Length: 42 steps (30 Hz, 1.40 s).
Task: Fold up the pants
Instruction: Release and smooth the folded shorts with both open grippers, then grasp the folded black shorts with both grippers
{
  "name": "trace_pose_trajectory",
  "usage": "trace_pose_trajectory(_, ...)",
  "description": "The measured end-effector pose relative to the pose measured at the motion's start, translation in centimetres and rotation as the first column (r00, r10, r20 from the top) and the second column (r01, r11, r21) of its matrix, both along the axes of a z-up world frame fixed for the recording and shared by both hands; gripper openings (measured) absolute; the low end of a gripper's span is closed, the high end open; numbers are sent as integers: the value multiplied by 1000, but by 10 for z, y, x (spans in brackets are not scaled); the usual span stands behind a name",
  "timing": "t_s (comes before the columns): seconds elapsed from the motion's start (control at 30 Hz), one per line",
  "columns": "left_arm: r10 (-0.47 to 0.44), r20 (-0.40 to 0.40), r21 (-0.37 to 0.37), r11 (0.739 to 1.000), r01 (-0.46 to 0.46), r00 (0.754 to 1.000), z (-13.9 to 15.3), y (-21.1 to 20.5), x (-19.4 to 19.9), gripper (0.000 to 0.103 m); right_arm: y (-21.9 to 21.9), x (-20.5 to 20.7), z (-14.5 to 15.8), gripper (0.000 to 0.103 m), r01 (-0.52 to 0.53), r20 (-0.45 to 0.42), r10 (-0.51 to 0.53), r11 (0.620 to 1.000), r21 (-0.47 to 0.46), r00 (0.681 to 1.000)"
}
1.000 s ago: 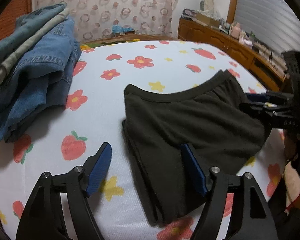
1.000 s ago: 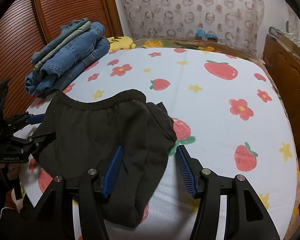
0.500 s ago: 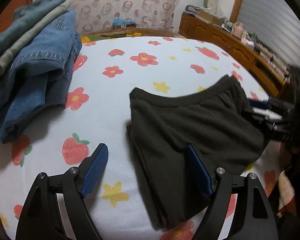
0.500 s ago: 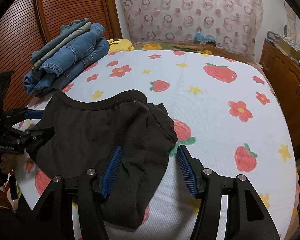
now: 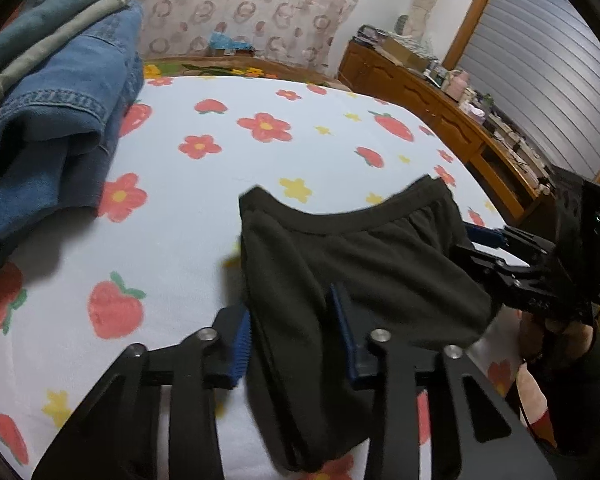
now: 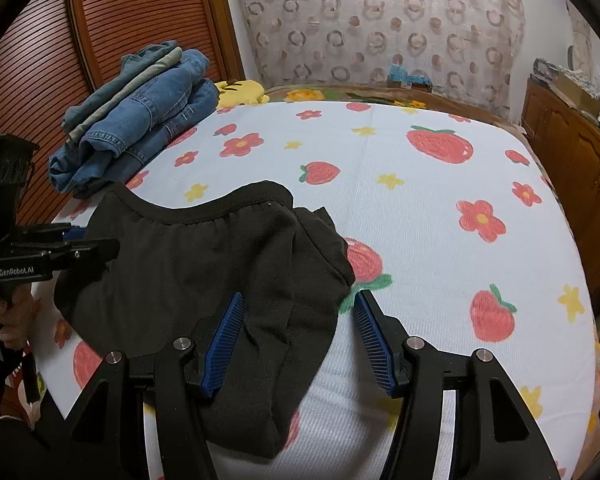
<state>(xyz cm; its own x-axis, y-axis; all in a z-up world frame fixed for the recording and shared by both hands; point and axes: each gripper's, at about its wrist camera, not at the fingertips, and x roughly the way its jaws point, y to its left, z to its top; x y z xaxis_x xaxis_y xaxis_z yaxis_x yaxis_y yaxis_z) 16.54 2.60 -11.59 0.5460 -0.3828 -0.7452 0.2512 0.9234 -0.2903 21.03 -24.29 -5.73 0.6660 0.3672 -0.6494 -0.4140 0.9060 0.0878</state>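
Progress: as I judge it, partway; the black pants [image 6: 188, 264] already lie doubled, one half over the other with the waistband uppermost, so the lengthwise fold looks done; the crosswise fold, bringing the near end up toward the waistband, I reckon is still to do.
Place: the pants lie on the strawberry-and-flower bedsheet [image 6: 440, 216], at its near edge, well apart from the stack of folded jeans [image 6: 140, 120] at the far left corner.
Look: dark, soft, matte fabric; elastic waistband gathered and curving in an arc; the layers do not line up at my right side, where a flap sticks out past the upper one; the near end droops toward the bed's edge, with lengthwise creases.
Left tongs [image 5: 296, 332]: my jaws have just been closing; they now stand narrow about the left edge of the pants, a bunched ridge of cloth between the blue pads; whether they pinch it firmly yet I cannot tell.
Right tongs [image 6: 298, 336]: jaws about half open, straddling the right edge of the pants; the left pad lies on the cloth, the other over bare sheet; nothing gripped.
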Motion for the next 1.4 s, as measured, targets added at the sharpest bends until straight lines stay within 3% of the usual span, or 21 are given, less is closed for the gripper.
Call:
trace_pose_trajectory(0.13,-15,12,-18,1000,15,1000,2,-2,-2,29,0,0,1,60,1,-2,-1,1000,5,1000)
trace_pose_trajectory(0.57,4,13,-20,1000,-3,1000,-3,3,1,28,3,5,3,60,3,-23,-3,1000,-3,1000)
trace_pose_trajectory(0.63,-5,12,-28,1000,6,1000,-2,4,0,23,5,9,4,60,-23,-44,24,999,24,999)
trace_pose_trajectory(0.8,-14,49,-33,999,16,999,4,3,-6,15,7,16,4,36,-44,-69,48,997,64,996)
trace_pose_trajectory(0.83,-16,60,-31,999,17,998,5,3,-8,14,6,15,4,25,-53,-71,58,996,72,996)
trace_pose_trajectory(0.93,-15,78,-28,999,17,997,11,3,-11,13,2,13,8,16,-59,-56,64,994,91,996)
trace_pose_trajectory(1.4,9,207,-25,1000,-4,978,56,8,-24,12,3,-15,53,10,-109,96,100,989,96,990)
